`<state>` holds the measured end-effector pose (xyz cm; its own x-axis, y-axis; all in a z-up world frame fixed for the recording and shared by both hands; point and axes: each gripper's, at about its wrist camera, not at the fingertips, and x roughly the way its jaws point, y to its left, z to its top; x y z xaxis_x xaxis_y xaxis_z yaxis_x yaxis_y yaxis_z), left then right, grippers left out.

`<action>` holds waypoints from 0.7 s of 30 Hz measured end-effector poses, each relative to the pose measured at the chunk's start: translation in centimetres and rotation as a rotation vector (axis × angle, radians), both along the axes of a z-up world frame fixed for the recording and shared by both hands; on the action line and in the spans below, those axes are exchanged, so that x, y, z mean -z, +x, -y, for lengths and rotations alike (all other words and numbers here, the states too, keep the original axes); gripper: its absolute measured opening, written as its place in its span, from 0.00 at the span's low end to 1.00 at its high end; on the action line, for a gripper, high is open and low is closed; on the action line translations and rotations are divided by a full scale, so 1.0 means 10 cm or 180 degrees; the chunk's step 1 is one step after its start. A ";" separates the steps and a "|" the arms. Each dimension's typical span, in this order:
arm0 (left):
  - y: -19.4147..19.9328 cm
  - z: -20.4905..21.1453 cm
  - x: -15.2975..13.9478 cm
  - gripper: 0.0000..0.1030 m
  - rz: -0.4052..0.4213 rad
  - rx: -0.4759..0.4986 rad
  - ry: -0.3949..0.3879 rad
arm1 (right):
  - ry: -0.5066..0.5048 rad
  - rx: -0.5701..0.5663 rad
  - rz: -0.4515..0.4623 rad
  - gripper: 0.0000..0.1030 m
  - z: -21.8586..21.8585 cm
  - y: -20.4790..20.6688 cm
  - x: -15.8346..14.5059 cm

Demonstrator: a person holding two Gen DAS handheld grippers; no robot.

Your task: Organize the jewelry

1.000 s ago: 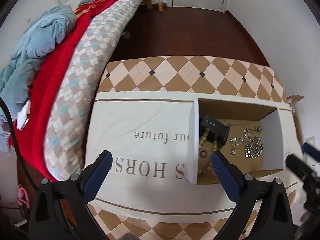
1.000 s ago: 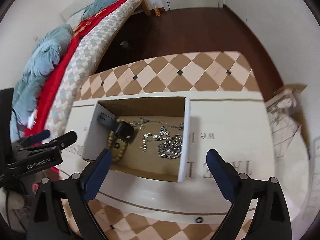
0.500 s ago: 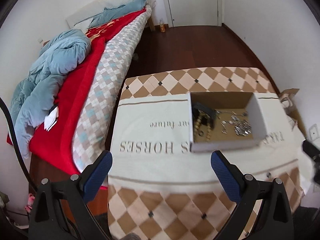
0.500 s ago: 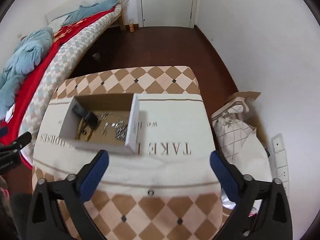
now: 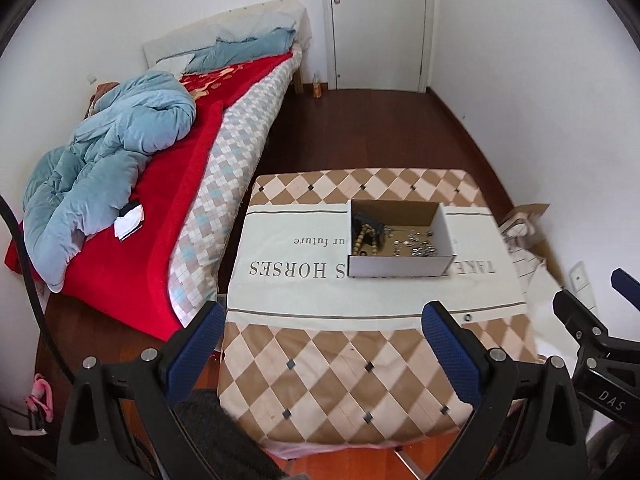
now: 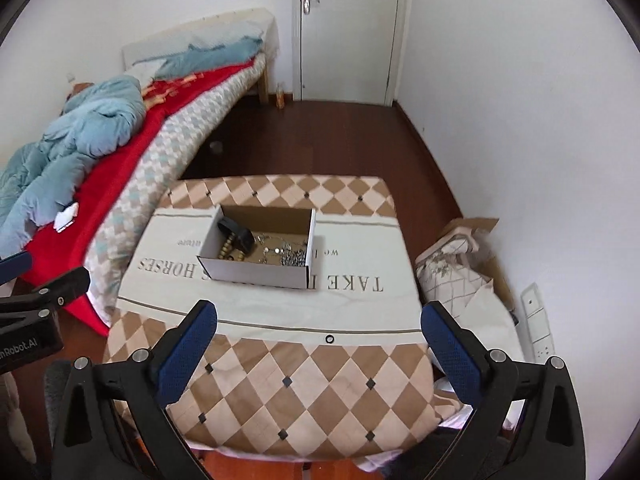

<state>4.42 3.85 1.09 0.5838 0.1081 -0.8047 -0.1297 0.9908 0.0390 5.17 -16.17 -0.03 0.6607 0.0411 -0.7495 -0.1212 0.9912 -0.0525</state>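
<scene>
Item: cardboard box [image 5: 400, 258] [image 6: 260, 270], open-topped, on the cream printed cloth [image 5: 320, 292] over the diamond-patterned table [image 6: 304, 396]. Contents we list: wooden bead bracelet [image 5: 366, 240] [image 6: 229, 249] and black band [image 6: 237, 234] at its left end, tangled silver chains [image 5: 418, 245] [image 6: 289, 255] to the right. Our left gripper [image 5: 322, 344] and right gripper [image 6: 318, 342]: both spread wide, holding nothing, well short of the box. Bed [image 5: 160, 168] alongside.
</scene>
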 end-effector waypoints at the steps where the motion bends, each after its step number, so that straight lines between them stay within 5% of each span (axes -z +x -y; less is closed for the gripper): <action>1: -0.06 0.01 -0.06 0.98 0.0029 -0.0007 -0.0009 | 0.0021 0.0003 0.0033 1.00 0.01 -0.09 -0.08; 12: -0.42 0.09 -0.61 0.98 0.0285 0.0035 -0.0182 | 0.0143 -0.0051 0.0244 1.00 0.02 -0.58 -0.69; 21: -0.29 0.12 -0.66 0.98 0.0286 0.0034 -0.0187 | 0.0150 -0.0009 0.0270 1.00 0.06 -0.36 -0.80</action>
